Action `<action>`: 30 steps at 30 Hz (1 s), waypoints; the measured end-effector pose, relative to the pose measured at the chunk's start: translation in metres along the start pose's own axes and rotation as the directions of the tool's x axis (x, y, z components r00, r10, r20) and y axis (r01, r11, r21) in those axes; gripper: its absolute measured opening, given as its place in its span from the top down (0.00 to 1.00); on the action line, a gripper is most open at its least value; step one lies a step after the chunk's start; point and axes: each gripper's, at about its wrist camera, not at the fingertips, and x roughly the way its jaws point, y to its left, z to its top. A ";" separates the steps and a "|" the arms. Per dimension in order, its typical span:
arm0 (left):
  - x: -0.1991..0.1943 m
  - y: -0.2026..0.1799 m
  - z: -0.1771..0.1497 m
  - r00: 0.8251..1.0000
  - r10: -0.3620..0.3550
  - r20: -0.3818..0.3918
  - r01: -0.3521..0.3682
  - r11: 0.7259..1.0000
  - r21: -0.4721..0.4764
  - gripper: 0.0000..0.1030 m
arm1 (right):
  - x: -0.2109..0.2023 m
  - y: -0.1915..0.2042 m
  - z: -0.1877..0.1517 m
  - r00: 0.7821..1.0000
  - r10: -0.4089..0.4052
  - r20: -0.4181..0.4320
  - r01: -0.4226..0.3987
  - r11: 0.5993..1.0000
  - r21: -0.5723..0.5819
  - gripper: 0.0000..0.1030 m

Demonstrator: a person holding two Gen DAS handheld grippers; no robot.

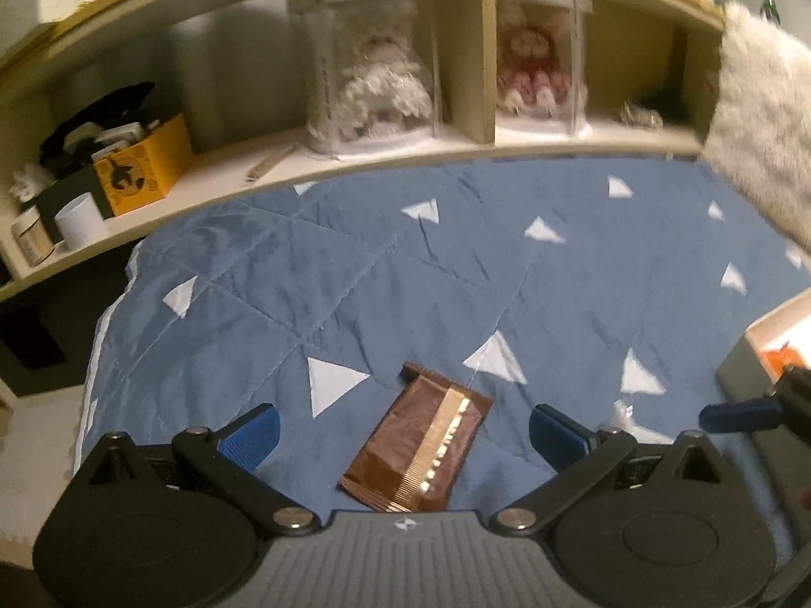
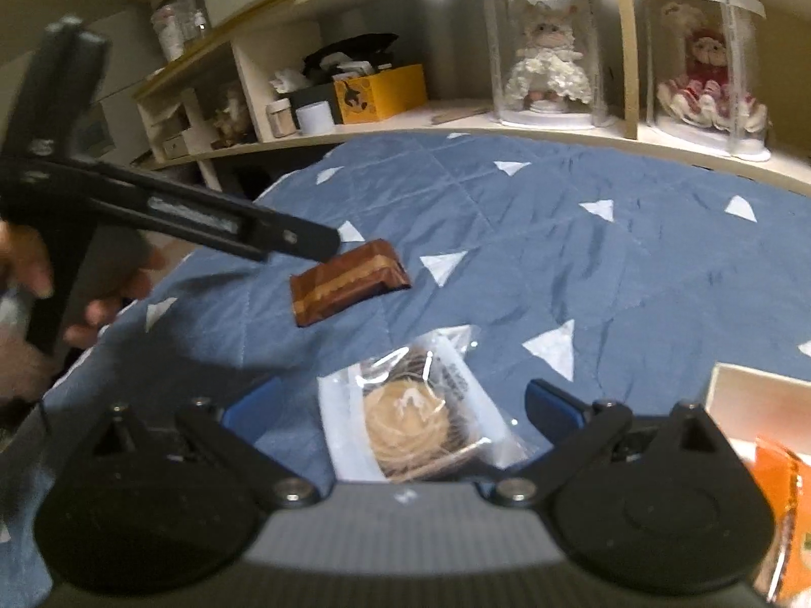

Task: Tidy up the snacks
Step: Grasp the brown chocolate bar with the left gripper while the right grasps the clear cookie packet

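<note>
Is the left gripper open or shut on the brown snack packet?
Open. The left gripper has its blue fingers spread wide, with the brown snack packet lying flat on the blue quilt between them, untouched.

Brown snack packet (image 1: 418,448) between spread jaws

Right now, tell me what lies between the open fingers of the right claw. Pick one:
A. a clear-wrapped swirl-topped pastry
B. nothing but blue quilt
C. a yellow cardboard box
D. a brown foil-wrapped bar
A: in the right wrist view the clear-wrapped swirl-topped pastry sits on the blue quilt between the right claw fingers, which are spread wide.
</note>
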 end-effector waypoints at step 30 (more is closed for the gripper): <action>0.013 -0.005 -0.012 0.984 -0.090 -0.153 0.084 0.996 -0.042 0.43 | 0.009 0.018 0.009 0.992 0.016 -0.126 -0.031 0.993 -0.117 0.01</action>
